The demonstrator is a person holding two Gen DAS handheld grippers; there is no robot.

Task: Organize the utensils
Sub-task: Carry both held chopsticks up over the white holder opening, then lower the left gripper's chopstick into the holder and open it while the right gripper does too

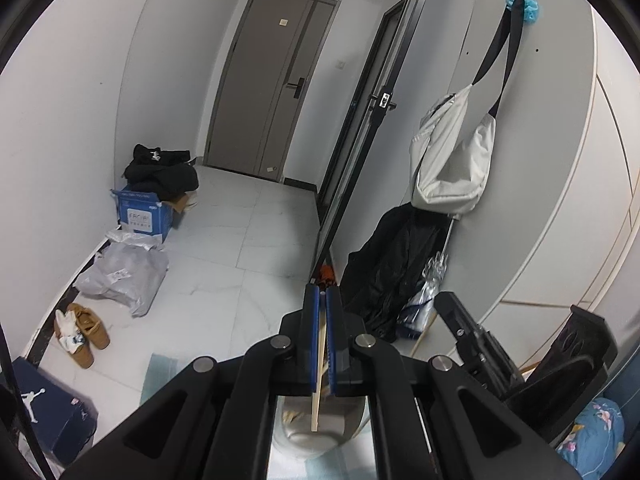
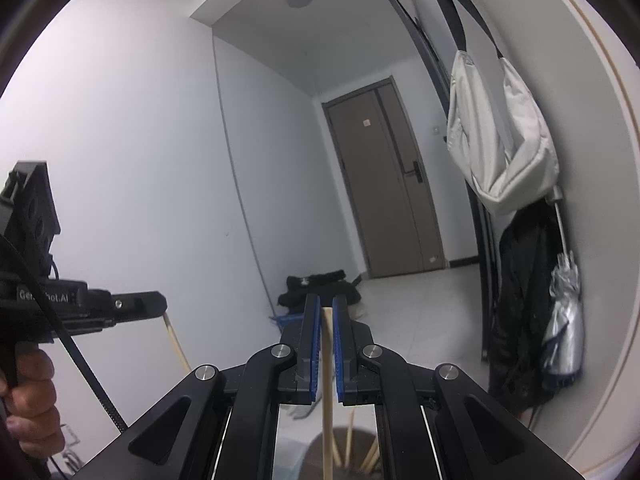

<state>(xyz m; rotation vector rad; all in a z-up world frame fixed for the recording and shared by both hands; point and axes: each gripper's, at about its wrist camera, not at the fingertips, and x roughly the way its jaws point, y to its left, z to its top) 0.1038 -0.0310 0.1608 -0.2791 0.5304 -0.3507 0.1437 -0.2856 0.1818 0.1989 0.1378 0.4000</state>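
The right gripper (image 2: 326,312) clamps a wooden chopstick (image 2: 328,392) that hangs steeply from its jaws; directly beneath stands the holder (image 2: 316,452) with more sticks. The left gripper (image 1: 322,300) pinches another chopstick (image 1: 319,364).

Left gripper (image 2: 160,308) body reads partly "Ge…hot.AI".

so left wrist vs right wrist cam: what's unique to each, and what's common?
Left wrist only: blue box, brown shoes, grey plastic bag on the floor.
Right wrist only: ceiling, the hand holding the left gripper, a holder with more chopsticks below.
Both: door, hanging white bag, umbrella, and each gripper shut on one chopstick: left, right.
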